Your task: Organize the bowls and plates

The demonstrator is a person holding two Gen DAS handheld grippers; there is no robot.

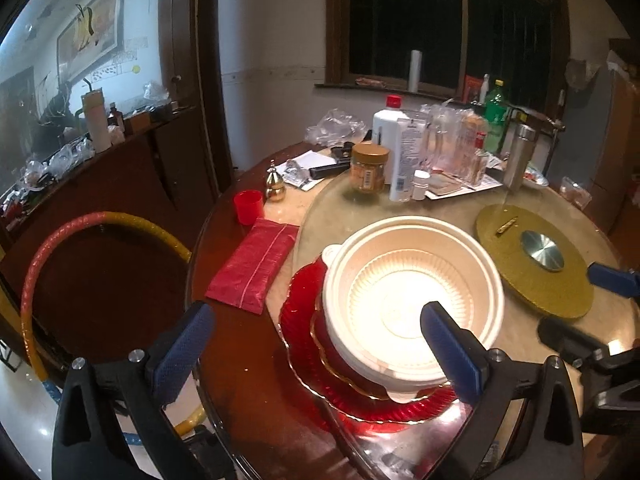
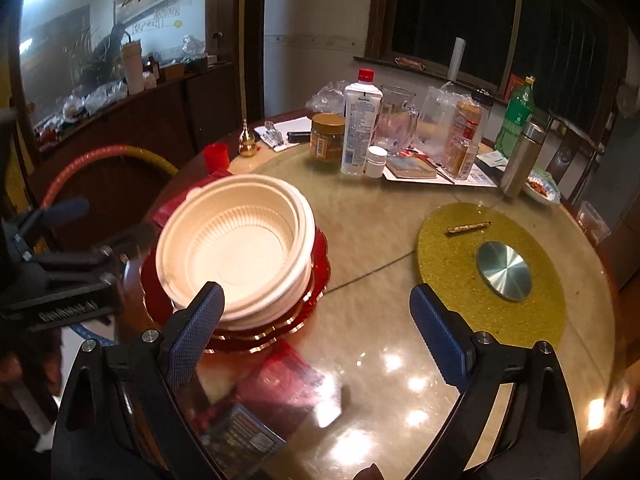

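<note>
Two hand-held grippers (image 1: 320,344) (image 2: 316,332); two stacked bowls (image 2: 236,248); two red plates (image 1: 304,320)

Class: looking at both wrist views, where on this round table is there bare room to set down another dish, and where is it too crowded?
Bare glass lies between the white bowls stacked on red plates and the gold disc, and at the near edge beside the red packet. The far side around the white bottle and pitcher is crowded.

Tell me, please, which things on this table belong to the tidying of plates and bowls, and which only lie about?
For the job:
white bowls, nested
red plates, stacked under them

Lying about:
gold mat
red cup
red pouch
brown-lidded jar
white bottle
green bottle
steel flask
</note>
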